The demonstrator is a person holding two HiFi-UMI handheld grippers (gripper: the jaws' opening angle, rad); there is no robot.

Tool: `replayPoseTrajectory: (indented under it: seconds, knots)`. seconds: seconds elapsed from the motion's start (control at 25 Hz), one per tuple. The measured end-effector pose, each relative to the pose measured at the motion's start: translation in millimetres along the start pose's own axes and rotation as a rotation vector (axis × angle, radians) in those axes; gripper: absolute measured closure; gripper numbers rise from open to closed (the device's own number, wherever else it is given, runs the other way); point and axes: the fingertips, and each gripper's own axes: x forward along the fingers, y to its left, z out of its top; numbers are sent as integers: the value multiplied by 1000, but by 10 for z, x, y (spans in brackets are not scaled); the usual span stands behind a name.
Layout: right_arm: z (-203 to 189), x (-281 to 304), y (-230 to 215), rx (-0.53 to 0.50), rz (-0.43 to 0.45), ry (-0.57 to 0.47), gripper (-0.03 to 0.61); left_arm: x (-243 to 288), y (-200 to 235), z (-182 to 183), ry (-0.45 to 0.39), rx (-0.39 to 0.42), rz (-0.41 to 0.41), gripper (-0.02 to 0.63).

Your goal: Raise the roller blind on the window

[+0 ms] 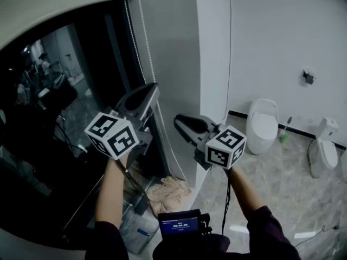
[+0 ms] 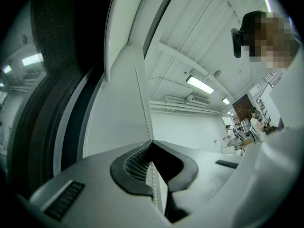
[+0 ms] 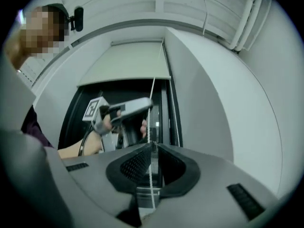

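pinching the bead chain [image 2: 142,103] at the right edge of the window [image 1: 54,123] with left tongs [image 2: 151,144] and right tongs [image 3: 153,146] alike, roller blind [image 3: 126,63] partly up. may slip off beads if pulled askew.

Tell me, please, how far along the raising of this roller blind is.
Done: the roller blind already covers only the top of the window, which is bare and dark below it. In hand: the left gripper and the right gripper are both shut on the bead chain, left higher up. Left: more pulling until the blind is fully up.
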Motion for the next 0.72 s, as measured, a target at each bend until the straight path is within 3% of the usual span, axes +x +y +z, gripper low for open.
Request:
replayPoseTrajectory:
  seconds: [0.12,0.4,0.72]
  knots:
    - [465,62,-94,-15,10,-55,520,-26,-78,-253,26,-25,-9,600]
    - [1416,295,-56,-17,70,-154,520,-177,-273,-853,87,-125,-25,600]
    - [1635,613,81,-38,97,-129,520,-326,-540,-1544,185,-210,-33,600]
